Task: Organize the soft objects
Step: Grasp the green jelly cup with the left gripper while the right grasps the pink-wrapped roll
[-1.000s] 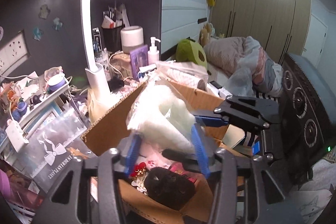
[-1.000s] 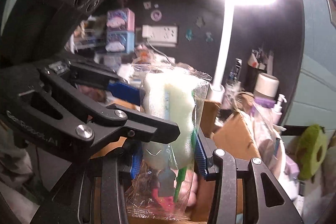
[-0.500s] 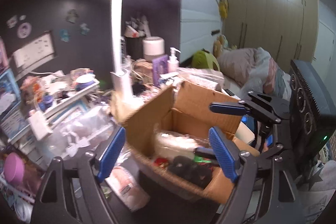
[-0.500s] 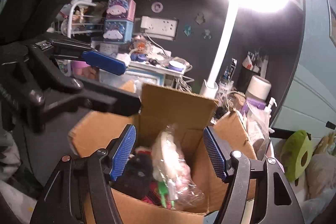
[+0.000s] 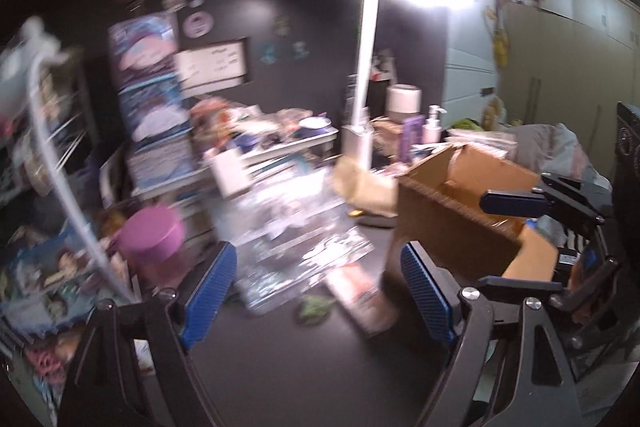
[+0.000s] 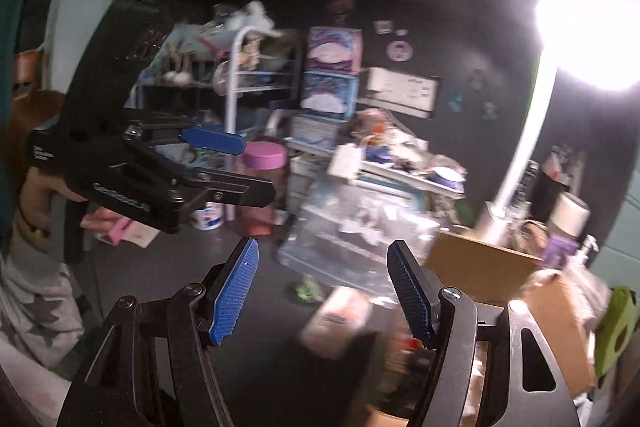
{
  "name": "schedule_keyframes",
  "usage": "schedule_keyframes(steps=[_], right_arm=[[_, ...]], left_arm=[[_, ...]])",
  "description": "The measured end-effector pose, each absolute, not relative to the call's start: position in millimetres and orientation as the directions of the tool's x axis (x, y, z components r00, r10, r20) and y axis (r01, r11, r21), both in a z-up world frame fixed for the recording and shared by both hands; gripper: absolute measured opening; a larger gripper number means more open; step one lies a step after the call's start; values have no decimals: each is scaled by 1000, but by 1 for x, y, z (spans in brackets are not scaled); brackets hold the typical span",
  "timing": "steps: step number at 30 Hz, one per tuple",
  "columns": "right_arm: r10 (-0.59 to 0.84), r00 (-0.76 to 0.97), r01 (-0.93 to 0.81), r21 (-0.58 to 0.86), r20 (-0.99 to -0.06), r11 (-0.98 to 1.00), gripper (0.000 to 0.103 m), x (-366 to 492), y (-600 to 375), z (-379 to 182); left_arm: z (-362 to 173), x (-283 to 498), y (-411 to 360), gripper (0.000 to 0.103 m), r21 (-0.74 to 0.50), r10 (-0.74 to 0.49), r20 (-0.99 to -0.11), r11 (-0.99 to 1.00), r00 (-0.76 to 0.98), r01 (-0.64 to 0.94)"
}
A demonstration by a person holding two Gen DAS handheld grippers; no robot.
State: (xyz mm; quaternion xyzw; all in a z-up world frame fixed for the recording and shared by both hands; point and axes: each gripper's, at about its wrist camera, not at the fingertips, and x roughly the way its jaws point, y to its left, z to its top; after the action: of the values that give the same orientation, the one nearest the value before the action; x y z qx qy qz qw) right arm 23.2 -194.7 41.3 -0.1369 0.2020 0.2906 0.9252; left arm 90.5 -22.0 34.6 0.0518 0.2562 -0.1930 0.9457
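My left gripper [image 5: 316,291] is open and empty above the dark desk [image 5: 300,367]. My right gripper [image 6: 324,291] is open and empty too; it shows at the right of the left wrist view [image 5: 516,203], beside the cardboard box [image 5: 460,211]. The left gripper shows at the left of the right wrist view [image 6: 224,163]. On the desk ahead lie a pink packet [image 5: 360,291] and a small green soft thing [image 5: 316,307], next to clear plastic bags [image 5: 304,231]. They show in the right wrist view too: the packet [image 6: 340,315], the green thing [image 6: 306,289]. Both views are blurred.
A pink-lidded jar [image 5: 152,239] stands at the left. A white lamp post [image 5: 364,99] rises behind the box, with a cluttered shelf [image 5: 280,143] and stacked storage boxes [image 6: 328,91] at the back. A wire rack [image 6: 240,75] stands at far left.
Both grippers let go of the bagged white foam piece, which dropped into the box. Both have since opened wide and swung left, away from the box, toward the desk.
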Motion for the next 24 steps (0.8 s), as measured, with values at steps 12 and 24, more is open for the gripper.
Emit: schedule_keyframes(steps=[12, 24], right_arm=[[432, 672, -596, -93, -602, 798, 64, 48, -122, -29], [214, 686, -430, -152, -695, 890, 62, 101, -141, -104]], left_arm=[[-30, 109, 45, 82, -65, -287, -581, 949, 761, 308], [-72, 152, 27, 82, -100, -319, -666, 934, 674, 342]])
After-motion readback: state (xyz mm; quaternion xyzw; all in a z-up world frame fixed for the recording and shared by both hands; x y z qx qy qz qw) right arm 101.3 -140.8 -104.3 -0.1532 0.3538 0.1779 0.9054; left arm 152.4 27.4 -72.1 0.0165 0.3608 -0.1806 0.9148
